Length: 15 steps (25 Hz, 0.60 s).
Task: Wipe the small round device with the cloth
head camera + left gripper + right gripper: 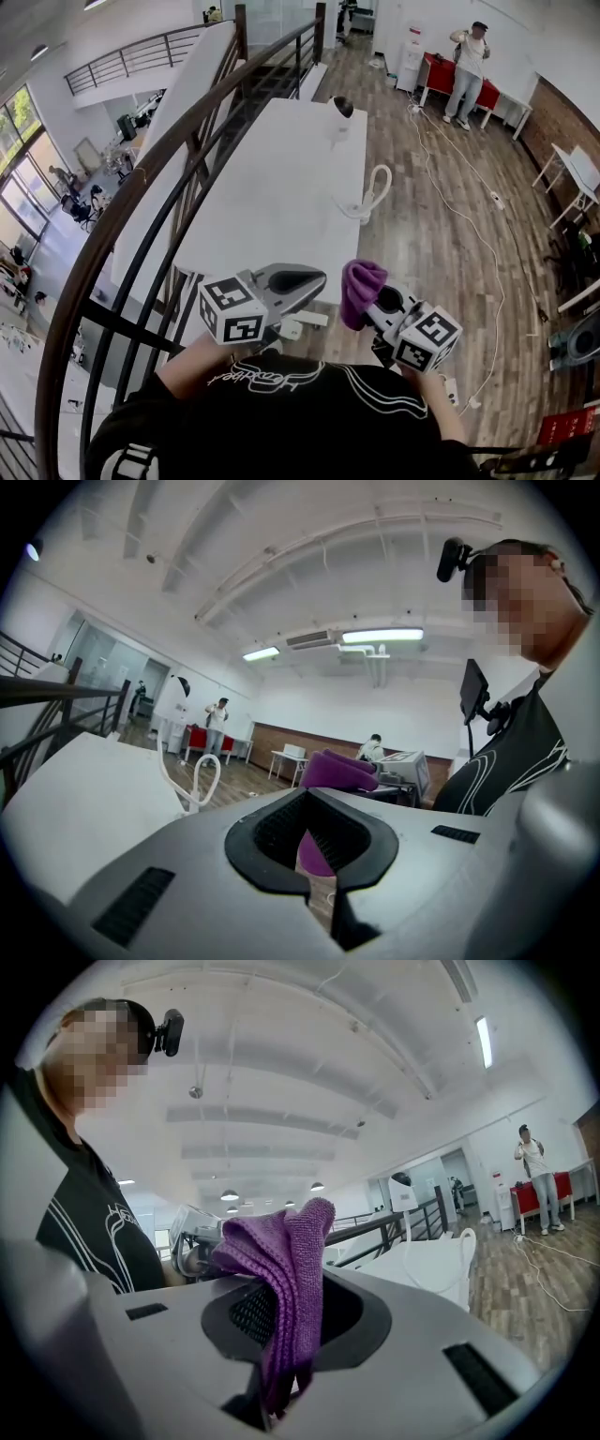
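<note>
Head view. White worktop, long, running away from the person; its near end is hidden behind both grippers. Small round device, white with a dark top, stands at the far end, well apart from the grippers. White cable is looped at the right edge. Left gripper and right gripper are side by side; a purple cloth is bunched over the right one's tips and covers them. Dark railing at the left.

Left gripper view. Left gripper: jaws pressed together, nothing between them. The cloth shows beyond. The device is tiny and its detail can't be made out.

Right gripper view. Right gripper: jaws pinching the cloth, folds rising above, lower end lost in the dark slot. The device is far off on the worktop.
</note>
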Tool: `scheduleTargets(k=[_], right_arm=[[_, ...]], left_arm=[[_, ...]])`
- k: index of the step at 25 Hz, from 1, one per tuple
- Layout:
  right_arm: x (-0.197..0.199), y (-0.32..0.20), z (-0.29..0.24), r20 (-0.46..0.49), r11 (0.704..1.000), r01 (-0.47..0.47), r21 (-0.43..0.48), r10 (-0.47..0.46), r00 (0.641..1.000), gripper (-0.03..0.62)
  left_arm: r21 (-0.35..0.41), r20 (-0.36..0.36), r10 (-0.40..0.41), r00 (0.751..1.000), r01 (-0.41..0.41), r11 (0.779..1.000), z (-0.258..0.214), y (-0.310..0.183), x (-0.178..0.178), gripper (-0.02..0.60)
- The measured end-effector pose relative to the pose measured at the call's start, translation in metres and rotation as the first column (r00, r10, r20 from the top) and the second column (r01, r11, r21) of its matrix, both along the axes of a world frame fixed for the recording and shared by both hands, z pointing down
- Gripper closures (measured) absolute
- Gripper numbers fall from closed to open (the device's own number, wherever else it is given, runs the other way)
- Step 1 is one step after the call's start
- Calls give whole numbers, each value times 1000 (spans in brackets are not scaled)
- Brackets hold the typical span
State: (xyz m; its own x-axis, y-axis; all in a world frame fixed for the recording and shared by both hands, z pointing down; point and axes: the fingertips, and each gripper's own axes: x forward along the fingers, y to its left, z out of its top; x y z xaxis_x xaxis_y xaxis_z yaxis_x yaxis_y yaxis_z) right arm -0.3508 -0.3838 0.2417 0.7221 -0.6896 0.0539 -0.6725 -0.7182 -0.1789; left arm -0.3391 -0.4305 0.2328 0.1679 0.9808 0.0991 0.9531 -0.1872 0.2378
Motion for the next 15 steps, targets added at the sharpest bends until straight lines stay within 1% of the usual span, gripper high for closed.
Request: scheduleTargets(k=[15], right_arm=[[-5,5,13,29,1000,-15,22,14,999,533]], left_arm=[[7,40,-16,999,16,1000,14,0,-1,574]])
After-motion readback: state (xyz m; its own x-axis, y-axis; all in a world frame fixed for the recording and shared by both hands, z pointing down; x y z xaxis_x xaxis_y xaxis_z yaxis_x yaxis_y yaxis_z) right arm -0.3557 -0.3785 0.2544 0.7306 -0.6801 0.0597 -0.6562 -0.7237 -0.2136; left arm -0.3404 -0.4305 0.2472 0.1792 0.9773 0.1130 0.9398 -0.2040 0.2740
